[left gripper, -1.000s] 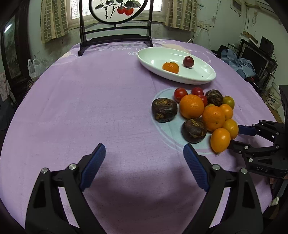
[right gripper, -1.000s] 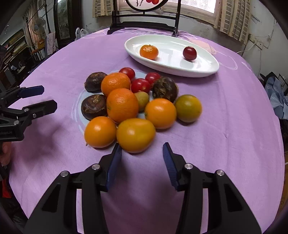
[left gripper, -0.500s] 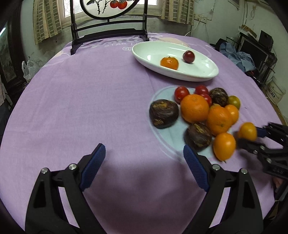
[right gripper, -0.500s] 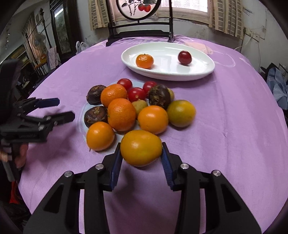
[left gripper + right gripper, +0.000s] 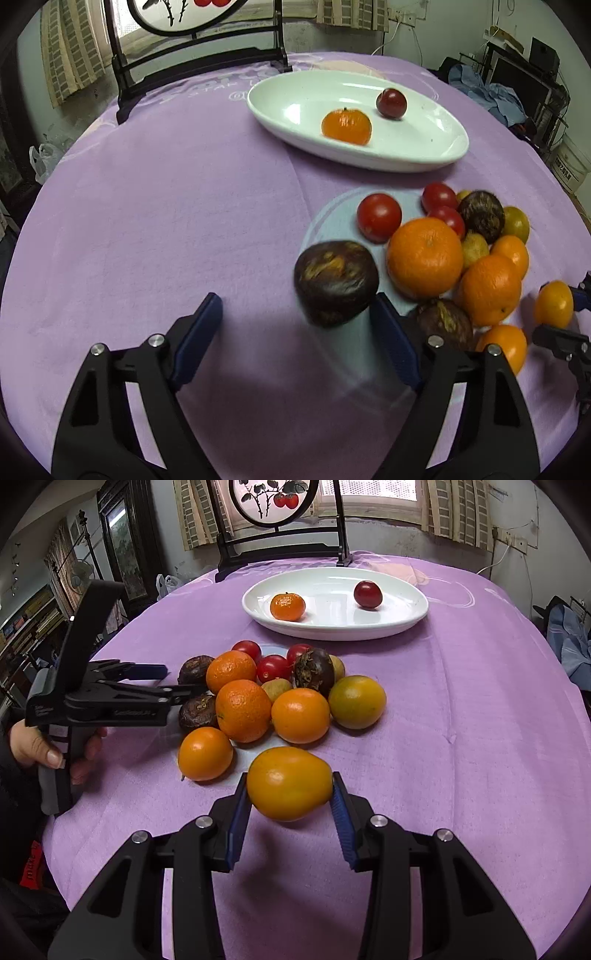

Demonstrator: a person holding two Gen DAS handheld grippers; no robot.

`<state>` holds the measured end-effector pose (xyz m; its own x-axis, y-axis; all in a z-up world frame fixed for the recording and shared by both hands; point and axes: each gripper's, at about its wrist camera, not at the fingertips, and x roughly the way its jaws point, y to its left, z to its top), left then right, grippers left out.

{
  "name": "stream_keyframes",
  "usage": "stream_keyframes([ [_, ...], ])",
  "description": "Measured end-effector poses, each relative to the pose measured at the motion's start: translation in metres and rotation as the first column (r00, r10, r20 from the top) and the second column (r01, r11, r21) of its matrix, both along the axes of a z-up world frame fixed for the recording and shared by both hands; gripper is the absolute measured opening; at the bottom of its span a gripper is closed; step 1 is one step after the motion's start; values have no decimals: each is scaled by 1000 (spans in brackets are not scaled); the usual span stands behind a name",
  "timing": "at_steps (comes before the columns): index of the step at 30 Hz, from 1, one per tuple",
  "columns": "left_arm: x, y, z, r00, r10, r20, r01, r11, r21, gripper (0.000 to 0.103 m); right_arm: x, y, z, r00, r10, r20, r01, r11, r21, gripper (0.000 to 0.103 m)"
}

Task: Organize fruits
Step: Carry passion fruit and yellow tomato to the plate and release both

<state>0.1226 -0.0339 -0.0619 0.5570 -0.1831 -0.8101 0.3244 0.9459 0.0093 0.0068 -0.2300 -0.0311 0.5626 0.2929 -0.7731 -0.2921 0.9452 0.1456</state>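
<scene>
A pile of oranges, red tomatoes and dark brown fruits (image 5: 273, 690) lies on the purple tablecloth. A white oval plate (image 5: 402, 620) behind it holds a small orange (image 5: 287, 606) and a dark red fruit (image 5: 367, 594). My right gripper (image 5: 290, 797) is shut on a yellow-orange fruit (image 5: 290, 788), lifted just above the cloth; it also shows in the left wrist view (image 5: 553, 303). My left gripper (image 5: 295, 325) is open, its right finger beside a dark brown fruit (image 5: 336, 282). The plate (image 5: 295, 110) lies beyond it.
A dark wooden stand with a round painted screen (image 5: 275, 502) stands at the table's far edge. The table edge (image 5: 576, 716) curves away on the right, with clutter beyond. A hand (image 5: 40, 746) holds the left gripper at the left side.
My right gripper closed on the yellow-orange fruit and lifted it back from the pile. My left gripper moved forward and right, up to the dark brown fruit.
</scene>
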Motion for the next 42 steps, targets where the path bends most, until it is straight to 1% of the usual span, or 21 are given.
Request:
stream_keyframes([
  [1,1,-2,0,1000,-11,8,11,1000,-12,72,0,0,0,1000,-2,0,2,1000,0,42],
  [2,1,-5,2,999,-24,22,25,999,-22,53,-1,0,0,1000,-6,0,6,1000,-1,42],
  [3,1,-7,3,999,-28,24,28,999,-25,45,-1,-1,0,1000,-8,0,8,1000,-2,42],
  [5,0,-8,4,1000,-17,16,17,1000,-24,45,-2,-3,1,1000,-14,1,14,1000,-6,42],
  [8,-6,-5,7,1000,-11,-7,11,999,-51,44,-5,-7,6,1000,-25,12,25,1000,-8,42],
  [10,-15,-2,14,1000,-15,-2,14,998,-68,44,-7,-9,11,999,-29,24,30,1000,-8,42],
  [16,-42,-2,61,997,-54,61,61,992,-113,44,-14,-17,39,995,-38,94,39,999,-4,42],
  [18,-49,-5,80,993,-58,102,73,987,-143,45,-12,-20,51,992,-33,119,33,999,8,42],
  [19,-52,-8,91,990,-64,124,85,982,-171,45,-9,-21,59,992,-24,127,22,999,24,42],
  [21,-52,-16,105,986,-87,144,116,972,-206,45,-3,-22,69,989,-13,146,5,999,51,42],
  [23,-46,-24,112,984,-94,151,125,969,-212,45,9,-20,79,985,-9,170,0,998,56,42],
  [24,-39,-30,114,984,-90,153,120,972,-203,45,15,-20,83,984,-12,177,2,998,56,42],
  [26,-24,-37,115,986,-78,148,107,974,-202,45,35,-20,88,981,-18,191,8,999,51,42],
  [28,-1,-43,110,990,-56,127,82,974,-209,45,54,-18,88,979,-32,199,24,999,41,42],
  [30,27,-46,99,995,-21,98,40,979,-202,45,80,-18,82,984,-45,172,37,998,50,42],
  [32,49,-47,90,997,8,71,6,981,-196,45,104,-16,72,987,-63,146,58,998,35,42],
  [36,90,-43,71,998,68,17,-62,975,-213,45,147,-13,47,994,-67,81,69,997,-21,42],
  [38,102,-44,64,997,80,9,-76,973,-218,45,161,-12,33,997,-68,48,70,996,-50,42],
  [40,114,-45,57,996,89,2,-86,975,-205,45,171,-10,22,997,-72,30,74,995,-72,42],
  [42,125,-49,53,996,90,1,-88,977,-192,45,176,-10,17,997,-75,20,76,995,-63,42],
])
